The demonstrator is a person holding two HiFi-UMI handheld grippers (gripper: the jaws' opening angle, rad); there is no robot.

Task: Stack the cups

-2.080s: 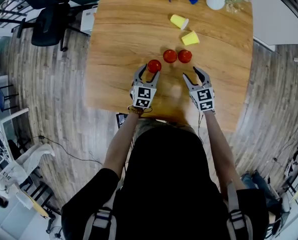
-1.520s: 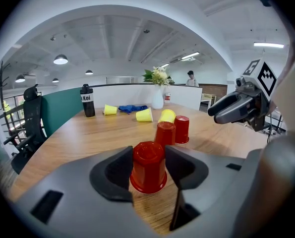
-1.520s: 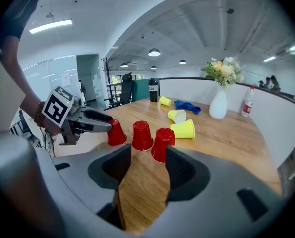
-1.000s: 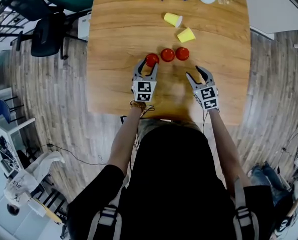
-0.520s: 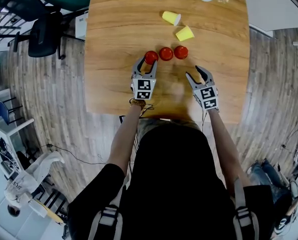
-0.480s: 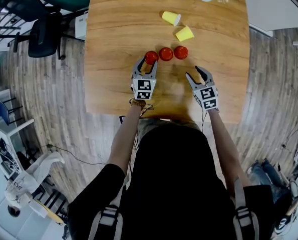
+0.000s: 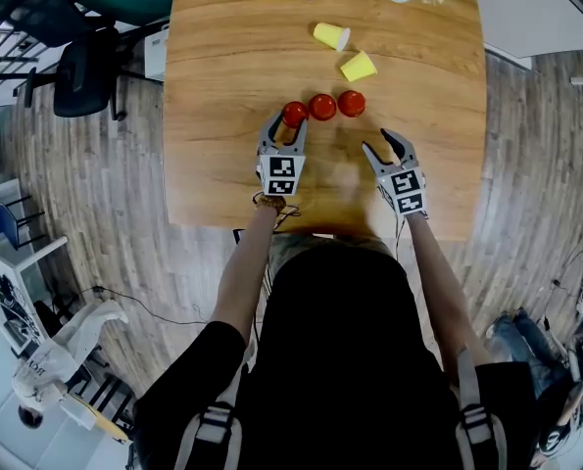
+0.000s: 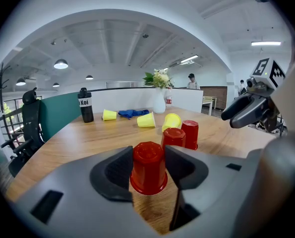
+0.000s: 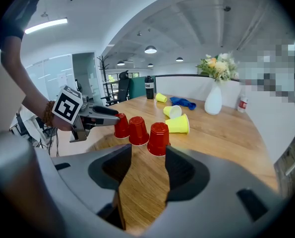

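Left tool [image 8: 148,152] clamped on upturned red plastic cup [image 8: 148,171], right tool [image 9: 148,152] apart, empty; risk of toppling neighbouring red cup [image 8: 173,137] if lifted askew.

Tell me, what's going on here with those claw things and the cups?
A person works two hand-held grippers over a wooden table. The left gripper has its jaws around an upside-down red cup standing on the table; whether it is squeezing can't be told. The right gripper hovers open and empty. Two more red cups stand alongside in a row, and yellow cups lie tipped farther back. Nothing is stacked yet.
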